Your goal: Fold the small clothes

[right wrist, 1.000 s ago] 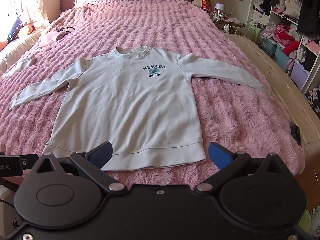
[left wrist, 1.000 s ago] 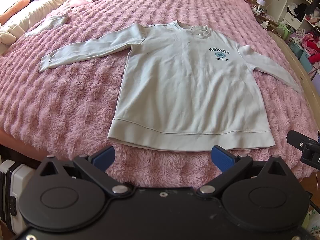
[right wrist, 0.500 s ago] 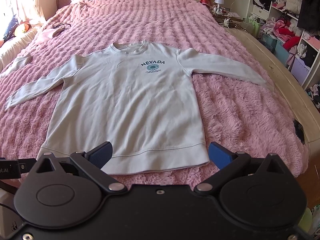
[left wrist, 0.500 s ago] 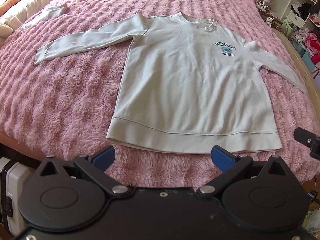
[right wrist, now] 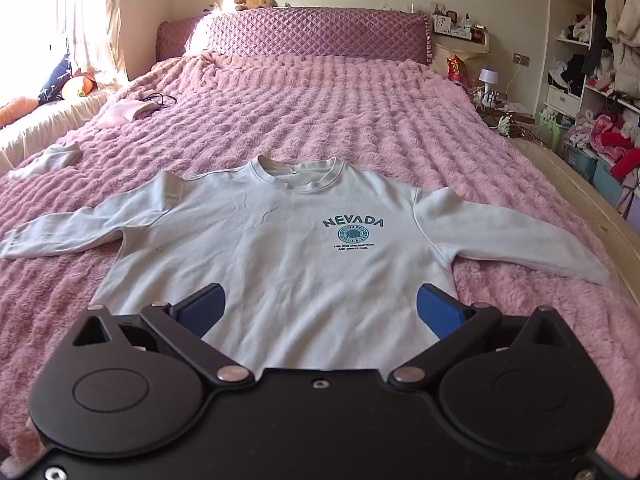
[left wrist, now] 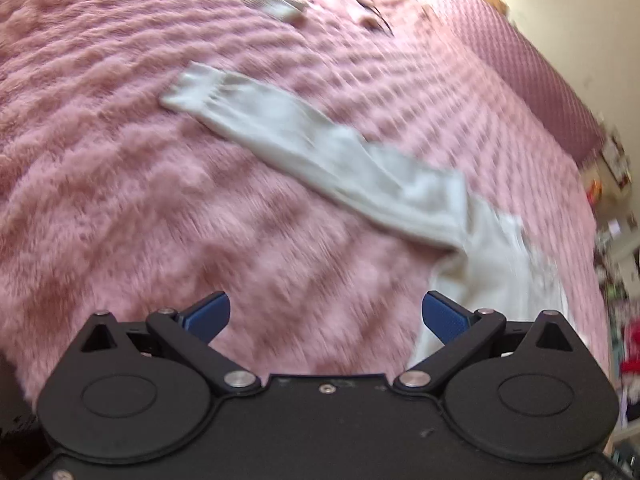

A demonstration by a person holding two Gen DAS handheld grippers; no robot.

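A pale sweatshirt point(right wrist: 288, 248) with a "NEVADA" print lies flat, front up, on the pink fuzzy bedspread point(right wrist: 320, 112), both sleeves spread out. My right gripper point(right wrist: 318, 310) is open and empty, low over the lower body of the sweatshirt. My left gripper point(left wrist: 326, 314) is open and empty above the bedspread point(left wrist: 120, 200), just short of the sweatshirt's left sleeve point(left wrist: 320, 156), which runs from the cuff at upper left to the armpit at right. The left wrist view is blurred by motion.
A small white garment point(right wrist: 60, 156) and a pink cloth point(right wrist: 128, 110) lie on the bed at far left. The wooden bed edge point(right wrist: 580, 184) runs along the right, with cluttered shelves and bins beyond. The quilted headboard point(right wrist: 316, 36) stands at the back.
My left gripper has swung left and forward, now facing the left sleeve instead of the whole shirt. My right gripper has moved forward and lower over the shirt's hem.
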